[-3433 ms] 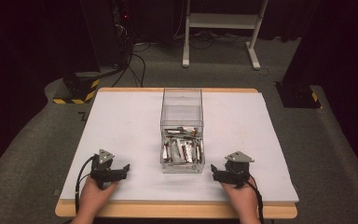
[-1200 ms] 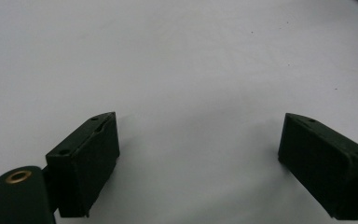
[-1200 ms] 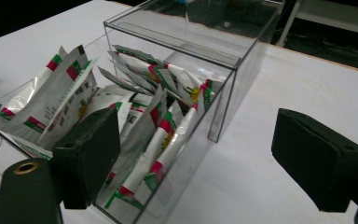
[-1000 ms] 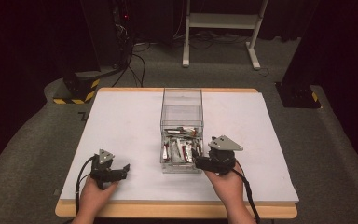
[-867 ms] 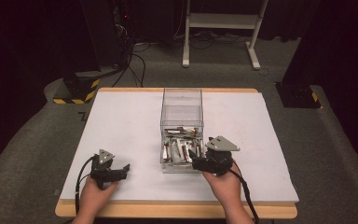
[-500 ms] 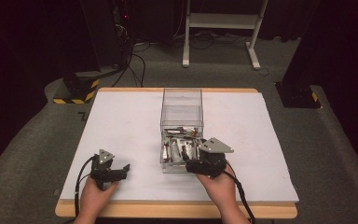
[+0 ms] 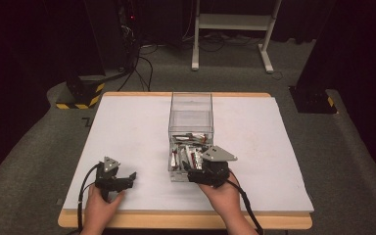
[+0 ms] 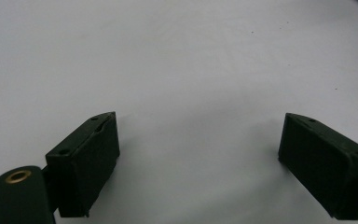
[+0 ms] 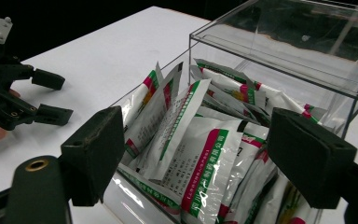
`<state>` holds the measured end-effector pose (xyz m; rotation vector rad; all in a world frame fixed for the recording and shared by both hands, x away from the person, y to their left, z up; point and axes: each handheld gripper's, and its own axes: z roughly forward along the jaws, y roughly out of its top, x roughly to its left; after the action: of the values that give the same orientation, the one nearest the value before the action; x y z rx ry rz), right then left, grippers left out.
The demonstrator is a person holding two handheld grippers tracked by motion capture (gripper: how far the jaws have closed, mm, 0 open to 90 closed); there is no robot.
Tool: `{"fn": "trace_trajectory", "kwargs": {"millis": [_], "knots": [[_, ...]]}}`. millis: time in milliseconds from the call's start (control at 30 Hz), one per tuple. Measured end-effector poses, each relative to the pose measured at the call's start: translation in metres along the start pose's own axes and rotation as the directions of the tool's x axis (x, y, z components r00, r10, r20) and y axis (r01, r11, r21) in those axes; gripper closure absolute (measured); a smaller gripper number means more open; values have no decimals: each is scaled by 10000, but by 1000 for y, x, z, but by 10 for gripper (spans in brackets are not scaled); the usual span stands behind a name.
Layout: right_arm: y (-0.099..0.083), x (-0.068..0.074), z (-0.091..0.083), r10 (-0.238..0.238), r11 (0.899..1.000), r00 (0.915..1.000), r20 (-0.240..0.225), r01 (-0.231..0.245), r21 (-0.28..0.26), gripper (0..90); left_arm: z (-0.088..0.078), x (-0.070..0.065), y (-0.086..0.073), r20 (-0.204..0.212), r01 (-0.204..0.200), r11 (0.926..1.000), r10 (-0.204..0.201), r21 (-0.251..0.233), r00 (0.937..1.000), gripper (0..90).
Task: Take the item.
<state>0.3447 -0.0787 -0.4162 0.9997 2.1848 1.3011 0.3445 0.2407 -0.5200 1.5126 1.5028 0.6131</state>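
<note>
Jaws spread wide on both: the right gripper (image 7: 196, 175) hangs at the near open end of the clear box (image 7: 191, 110), centre frame, framing the sachets (image 9: 200, 154) packed inside; the left gripper (image 7: 127, 178) rests empty on the white surface (image 7: 284, 147), lower left. The sachets look light, limp and slick, so pinching one upright edge seems best.

I'm looking down from above at the table (image 7: 127, 127); my right gripper view is closing on the clear box (image 9: 279, 51), shared overhead (image 7: 191, 112).
</note>
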Motion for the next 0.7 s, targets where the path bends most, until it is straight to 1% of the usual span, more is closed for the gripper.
{"fn": "trace_trajectory", "kwargs": {"millis": [167, 333, 633, 700], "knots": [[-2, 4, 4, 98, 9999, 9998, -165, -97, 32, 258, 0, 0, 0, 2, -21, 10000, 21, 15, 10000, 124], [-6, 6, 7, 105, 9999, 9997, -214, -102, 117, 318, 0, 0, 0, 3, -39, 10000, 39, 29, 10000, 125], [-11, 8, 8, 1, 9999, 9997, -252, 2, 111, 458, 0, 0, 0, 3, -30, 10000, 30, 23, 10000, 125], [-12, 8, 7, 58, 9999, 9996, -279, -55, 103, 484, 0, 0, 0, 4, -31, 10000, 31, 25, 10000, 125]]}}
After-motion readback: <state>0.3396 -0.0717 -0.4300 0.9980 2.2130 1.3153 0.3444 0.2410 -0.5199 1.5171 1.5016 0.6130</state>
